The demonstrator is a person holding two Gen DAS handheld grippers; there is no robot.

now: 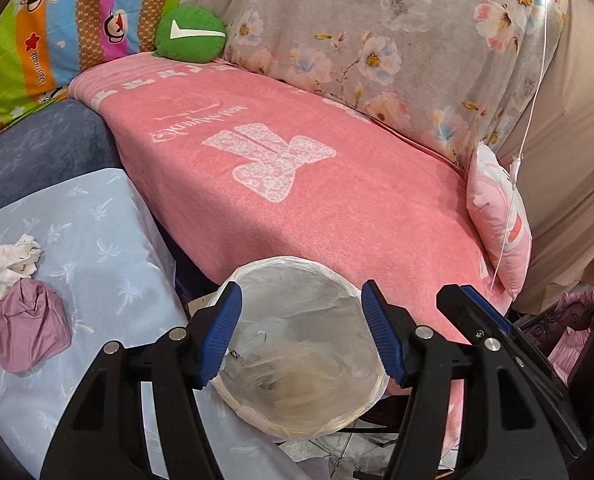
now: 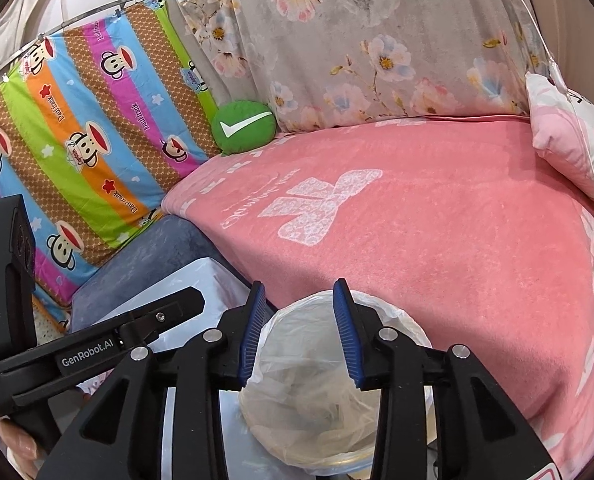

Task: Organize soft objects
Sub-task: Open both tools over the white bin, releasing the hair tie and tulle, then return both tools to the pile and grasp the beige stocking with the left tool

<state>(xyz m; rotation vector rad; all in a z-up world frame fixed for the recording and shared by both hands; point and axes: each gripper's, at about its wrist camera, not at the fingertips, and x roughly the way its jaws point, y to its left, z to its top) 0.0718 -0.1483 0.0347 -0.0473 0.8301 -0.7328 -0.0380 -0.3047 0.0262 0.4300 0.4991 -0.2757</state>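
A round green cushion (image 1: 190, 32) with a white check mark leans at the far corner of the pink blanket (image 1: 297, 184); in the right wrist view the green cushion (image 2: 244, 127) sits at the back left. A pink pillow (image 1: 501, 224) stands at the blanket's right end, and the same pink pillow (image 2: 573, 140) is at the right edge. A crumpled purple cloth (image 1: 29, 326) and a white cloth (image 1: 13, 262) lie on the light blue cover (image 1: 97, 240). My left gripper (image 1: 301, 336) is open above a bag-lined bin (image 1: 301, 344). My right gripper (image 2: 300, 332) is open over the bin (image 2: 329, 392), holding nothing.
A floral grey sheet (image 1: 377, 40) drapes the backrest. A striped cartoon-monkey cloth (image 2: 89, 148) hangs at the left. A thin white cord (image 1: 529, 120) dangles near the pink pillow. The left gripper's body (image 2: 97, 348) reaches in at the lower left, with a hand (image 2: 17, 444) on it.
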